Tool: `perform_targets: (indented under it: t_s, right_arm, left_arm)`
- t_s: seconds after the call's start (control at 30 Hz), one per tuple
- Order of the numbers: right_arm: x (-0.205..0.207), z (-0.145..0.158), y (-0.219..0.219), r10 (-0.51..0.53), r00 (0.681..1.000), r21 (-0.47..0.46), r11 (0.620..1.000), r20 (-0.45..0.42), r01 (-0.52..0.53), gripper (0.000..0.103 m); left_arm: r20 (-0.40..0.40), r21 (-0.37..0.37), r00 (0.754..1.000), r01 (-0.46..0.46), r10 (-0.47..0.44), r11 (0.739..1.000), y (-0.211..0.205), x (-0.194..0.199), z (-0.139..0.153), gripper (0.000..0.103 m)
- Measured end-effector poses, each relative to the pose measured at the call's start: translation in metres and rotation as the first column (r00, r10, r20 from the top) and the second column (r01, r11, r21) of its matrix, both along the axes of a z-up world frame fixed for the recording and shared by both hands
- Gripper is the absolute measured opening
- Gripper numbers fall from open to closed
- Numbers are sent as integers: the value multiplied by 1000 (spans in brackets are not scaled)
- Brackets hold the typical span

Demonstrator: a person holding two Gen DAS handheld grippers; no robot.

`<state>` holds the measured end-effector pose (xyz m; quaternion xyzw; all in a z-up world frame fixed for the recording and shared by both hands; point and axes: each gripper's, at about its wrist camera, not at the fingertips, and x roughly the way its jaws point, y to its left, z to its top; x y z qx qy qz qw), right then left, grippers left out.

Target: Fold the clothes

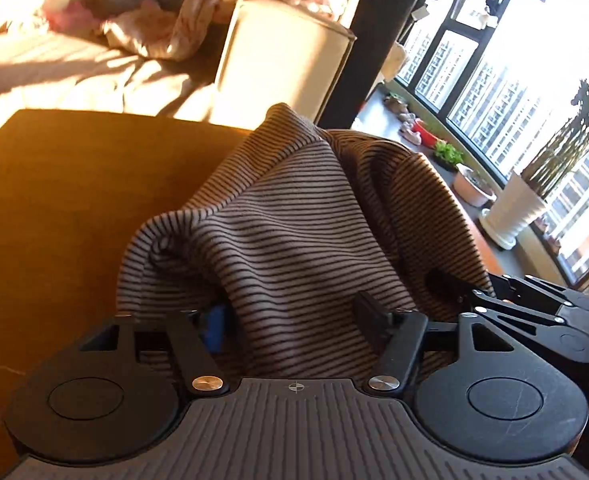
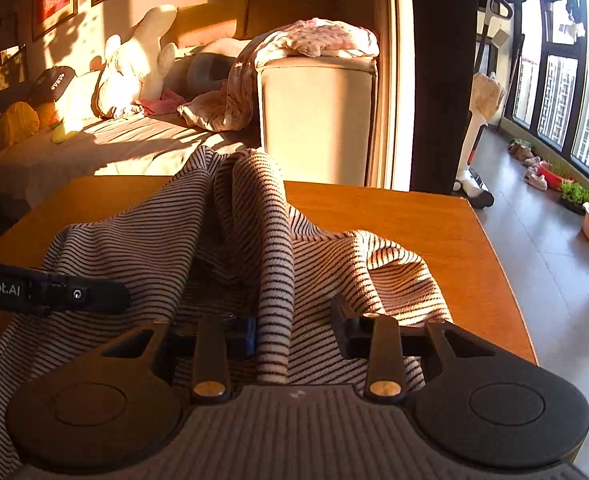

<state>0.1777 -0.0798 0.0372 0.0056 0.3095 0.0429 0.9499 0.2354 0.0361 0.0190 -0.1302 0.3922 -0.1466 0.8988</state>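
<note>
Both tongs, left tongs (image 1: pixel 294 320) and right tongs (image 2: pixel 294 332), stand half spread around bunched folds of the striped shirt (image 2: pixel 254 240), heaped on the table (image 2: pixel 414 220); folding looks barely begun.

garment heaped on the table, a gripper at each side

from my seat, the striped garment (image 2: pixel 254 240) lies bunched on the table (image 2: pixel 414 216). my left gripper (image 1: pixel 290 320) and right gripper (image 2: pixel 292 332) each have cloth between their fingers, perhaps pinched. behind the table stands a sofa (image 2: pixel 134 140); windows (image 2: pixel 554 92) lie to the right.
</note>
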Motion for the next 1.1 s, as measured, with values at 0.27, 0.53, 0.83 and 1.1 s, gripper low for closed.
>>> perform_targets:
  t_s: [0.27,0.53,0.83,1.1]
  right_arm:
    - [-16,27,6,34,998,-59,998,58,-30,6]
    - [15,47,-19,-74,992,-200,975,105,94,5]
    - [38,10,-23,-106,994,-148,984,-35,99,6]
    - [-34,21,-50,-97,990,-103,991,-100,87,5]
  left_arm:
    - [74,-101,997,-26,33,995,25,-4,30,12]
    - [63,-222,979,-178,196,959,121,9,63,12]
    - [-77,-188,966,-257,247,948,160,7,27,15]
    - [-6,-100,956,-292,293,951,186,-23,41,16]
